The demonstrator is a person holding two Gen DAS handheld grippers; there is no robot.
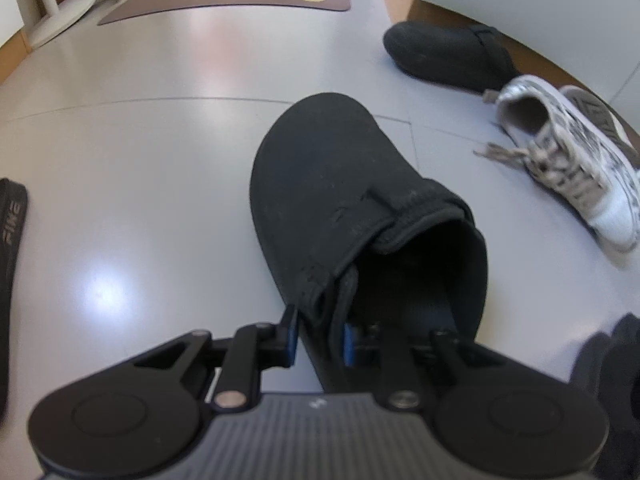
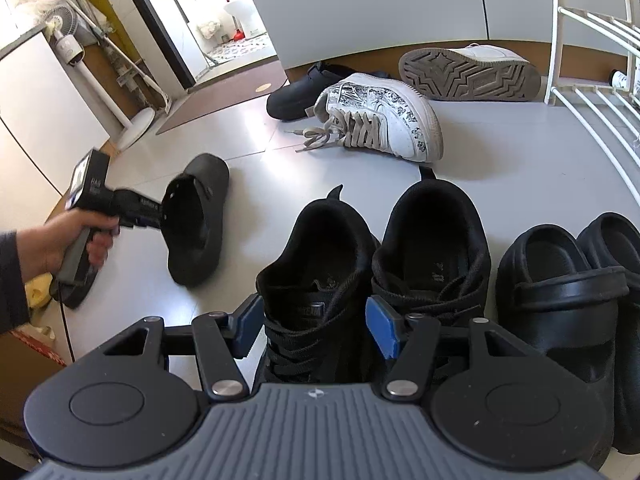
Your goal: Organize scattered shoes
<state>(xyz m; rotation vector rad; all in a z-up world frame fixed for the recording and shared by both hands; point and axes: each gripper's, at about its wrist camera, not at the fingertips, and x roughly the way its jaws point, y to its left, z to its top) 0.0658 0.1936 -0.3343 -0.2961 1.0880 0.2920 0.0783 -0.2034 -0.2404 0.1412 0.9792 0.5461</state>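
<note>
The black clog (image 1: 340, 184) is clamped at its side wall by the left hand-held gripper (image 1: 320, 340); the right hand-held gripper (image 2: 312, 328) is held released around a black sneaker (image 2: 316, 264).

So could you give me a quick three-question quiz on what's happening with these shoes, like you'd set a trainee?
1. True or false: the left gripper is clamped on the edge of the black slipper.
2. Which shoe lies on its side, sole showing? A) the white sneaker by the wall B) the patterned sneaker C) the black lace-up sneaker
3. Fill in: the right gripper has its fingers on either side of the ____ black lace-up sneaker of the pair.

Key: 1 true; 2 A; 3 left.
</note>
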